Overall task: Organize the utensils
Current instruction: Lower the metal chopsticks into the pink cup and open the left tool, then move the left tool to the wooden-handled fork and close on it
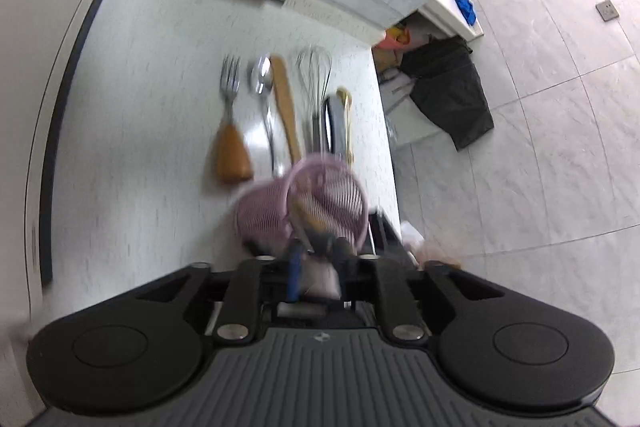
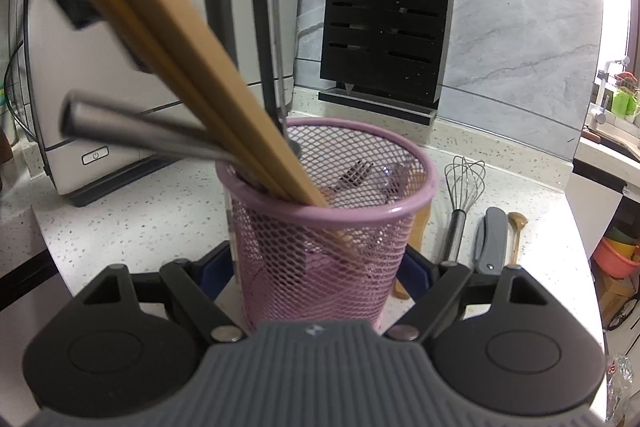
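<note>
From my left wrist view, blurred throughout, a speckled white countertop (image 1: 132, 99) carries a row of utensils at about twelve o'clock: a fork (image 1: 230, 119) with a stubby, rounded wooden handle, then a polished metal spoon (image 1: 264, 95), a flat wooden spatula (image 1: 285, 103), a wire whisk (image 1: 316, 83), a grey folding tool (image 1: 336, 123) and a slim wooden spoon (image 1: 347, 115) nearest the counter edge. Below them the pink mesh cup (image 1: 320, 203) stands round-rimmed just ahead of my left claw (image 1: 316, 267), whose fingers sit narrowly apart; the blur does not let me say whether anything lies between them. From my right wrist view, a white appliance (image 2: 104, 75) with a power button occupies nine o'clock. The same mesh cup (image 2: 328, 251), a diamond-pattern wire cylinder with a smooth rolled rim, sits dead centre between the blue pads (image 2: 416, 271) of my right claw (image 2: 320, 275), spread wide around its base; contact with the mesh I cannot confirm. Rising from it toward ten o'clock are two square-section wooden chopsticks (image 2: 168, 39), a dull metal tubular handle (image 2: 132, 131) and a grey-framed peeler (image 2: 256, 39), upright. A black slotted knife block (image 2: 388, 15) stands at one o'clock, and the whisk (image 2: 462, 195) lies at three o'clock.
</note>
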The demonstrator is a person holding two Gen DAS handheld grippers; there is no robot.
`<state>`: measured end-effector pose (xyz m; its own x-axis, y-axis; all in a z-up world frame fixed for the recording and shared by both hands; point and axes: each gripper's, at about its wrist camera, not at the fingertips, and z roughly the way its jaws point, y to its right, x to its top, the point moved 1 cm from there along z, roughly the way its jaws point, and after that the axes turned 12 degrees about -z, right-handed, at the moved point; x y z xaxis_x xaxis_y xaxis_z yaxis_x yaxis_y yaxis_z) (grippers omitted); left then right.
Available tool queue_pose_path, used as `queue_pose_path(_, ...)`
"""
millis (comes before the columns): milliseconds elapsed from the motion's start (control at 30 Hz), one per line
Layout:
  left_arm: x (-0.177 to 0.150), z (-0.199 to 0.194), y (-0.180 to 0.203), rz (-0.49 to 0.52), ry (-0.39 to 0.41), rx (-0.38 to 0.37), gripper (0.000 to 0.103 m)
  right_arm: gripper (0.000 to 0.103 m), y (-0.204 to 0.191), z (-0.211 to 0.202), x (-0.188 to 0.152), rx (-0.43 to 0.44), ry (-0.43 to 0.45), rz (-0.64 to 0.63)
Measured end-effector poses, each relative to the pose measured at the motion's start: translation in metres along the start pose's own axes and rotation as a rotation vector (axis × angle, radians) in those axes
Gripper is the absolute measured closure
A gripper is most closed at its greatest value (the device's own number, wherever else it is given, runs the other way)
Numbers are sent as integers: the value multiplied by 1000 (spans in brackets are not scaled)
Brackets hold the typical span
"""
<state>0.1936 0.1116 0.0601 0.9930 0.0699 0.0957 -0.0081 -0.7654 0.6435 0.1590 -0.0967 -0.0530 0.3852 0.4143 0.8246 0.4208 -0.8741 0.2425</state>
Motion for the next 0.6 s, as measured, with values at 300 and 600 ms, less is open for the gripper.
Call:
queue_pose_path(300,1,-48,36,124,158,-148,44,20,1,-7,-2,-4,-11,2)
queue_pose_path(600,-17,-70,32,183,464,-12,27,20,10,-22,-7,-24,-59,21)
